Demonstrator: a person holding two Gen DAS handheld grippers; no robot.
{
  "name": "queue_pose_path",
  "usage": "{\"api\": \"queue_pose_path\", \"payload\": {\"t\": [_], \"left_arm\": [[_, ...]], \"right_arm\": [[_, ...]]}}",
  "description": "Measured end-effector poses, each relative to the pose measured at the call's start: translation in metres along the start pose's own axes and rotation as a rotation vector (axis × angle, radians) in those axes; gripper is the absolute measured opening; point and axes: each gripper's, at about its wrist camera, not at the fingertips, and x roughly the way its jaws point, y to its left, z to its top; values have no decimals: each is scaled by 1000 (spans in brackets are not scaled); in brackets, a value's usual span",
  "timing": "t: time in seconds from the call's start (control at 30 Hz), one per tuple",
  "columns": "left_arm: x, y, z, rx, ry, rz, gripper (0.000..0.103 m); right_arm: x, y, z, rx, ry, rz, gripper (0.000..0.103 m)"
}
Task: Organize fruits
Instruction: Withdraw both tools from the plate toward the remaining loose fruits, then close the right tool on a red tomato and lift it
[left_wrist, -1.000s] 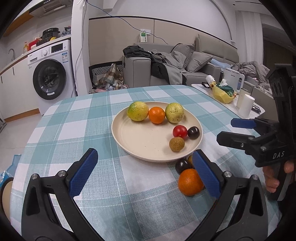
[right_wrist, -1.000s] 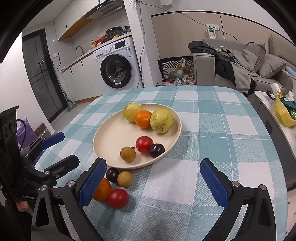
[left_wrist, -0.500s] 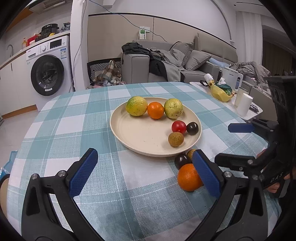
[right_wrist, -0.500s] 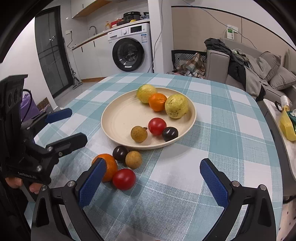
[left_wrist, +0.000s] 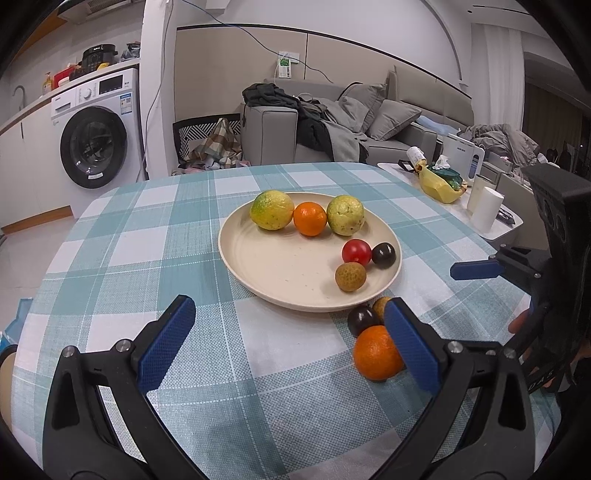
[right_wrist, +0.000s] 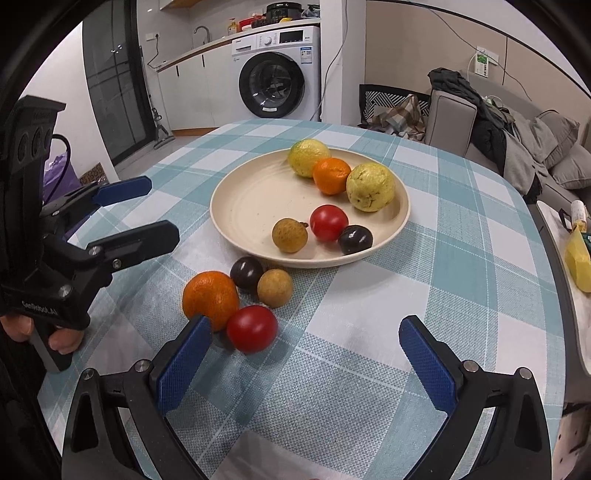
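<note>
A cream plate (left_wrist: 277, 266) (right_wrist: 251, 199) holds several fruits: two yellow-green ones, a mandarin, a red tomato, a dark plum and a brown longan. On the checked cloth beside its near rim lie an orange (right_wrist: 210, 299) (left_wrist: 375, 352), a dark plum (right_wrist: 246, 272), a longan (right_wrist: 275, 288) and a red tomato (right_wrist: 252, 328). My right gripper (right_wrist: 306, 325) is open and low; its left finger sits against the orange and tomato. My left gripper (left_wrist: 290, 314) is open and empty, its right finger in front of the orange and hiding the loose tomato.
The round table's edge (right_wrist: 532, 206) curves close on the right. Beyond it stands a side table (left_wrist: 495, 229) with a white cup and a yellow bag. A sofa (left_wrist: 332, 129) and a washing machine (left_wrist: 96, 129) stand behind. A hand (right_wrist: 55, 336) grips the left gripper's handle.
My right gripper has come down and in towards the loose fruits, which now lie at its left finger. The left gripper has barely shifted.
</note>
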Motion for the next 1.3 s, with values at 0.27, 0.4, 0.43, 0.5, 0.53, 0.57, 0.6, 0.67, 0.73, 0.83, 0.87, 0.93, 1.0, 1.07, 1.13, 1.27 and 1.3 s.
{"api": "queue_pose_path", "payload": {"t": [0.27,0.4,0.43,0.5,0.53,0.57,0.6,0.67,0.73,0.83,0.87,0.93,1.0,1.07,1.13,1.27,1.3], "left_arm": [[1,0,0,1,3,1,102],[1,-2,-1,-3,5,0,102],[1,-2,-1,-3,6,0,102],[1,-3,-2,-4,6,0,102],[1,-2,-1,-3,6,-2,102],[1,-2,-2,-3,6,-2,101],[1,-2,-2,-4,6,-1,101],[1,-2,-2,-4,6,-2,102],[1,-2,-1,-2,9,-1,102],[2,-2,-2,-2,11,-1,102],[1,-3,-2,-3,11,-2,102],[2,-2,-2,-4,12,0,102],[2,-3,-2,-4,13,0,102],[2,-3,-3,-5,13,-1,102],[3,-2,-2,-6,14,-1,102],[2,-2,-3,-10,14,0,102],[2,-2,-3,-12,12,0,102]], "right_arm": [[11,4,-3,-20,46,-33,103],[13,3,-2,-7,54,-62,103],[14,2,-2,-4,54,-64,103],[15,3,-1,-6,57,-66,103],[16,4,-1,-9,62,-67,103],[17,5,-1,-9,65,-68,103],[18,6,-1,-10,66,-71,103],[20,7,-1,-9,65,-76,103],[20,9,-1,-12,69,-79,103],[20,10,-1,-17,69,-81,103],[20,10,0,-16,69,-80,103],[20,12,-1,-19,71,-64,103],[21,17,0,-33,69,-48,102],[21,22,0,-53,65,-39,99],[20,26,1,-65,63,-31,95],[18,27,1,-73,61,-5,81],[17,27,0,-76,60,0,79]]}}
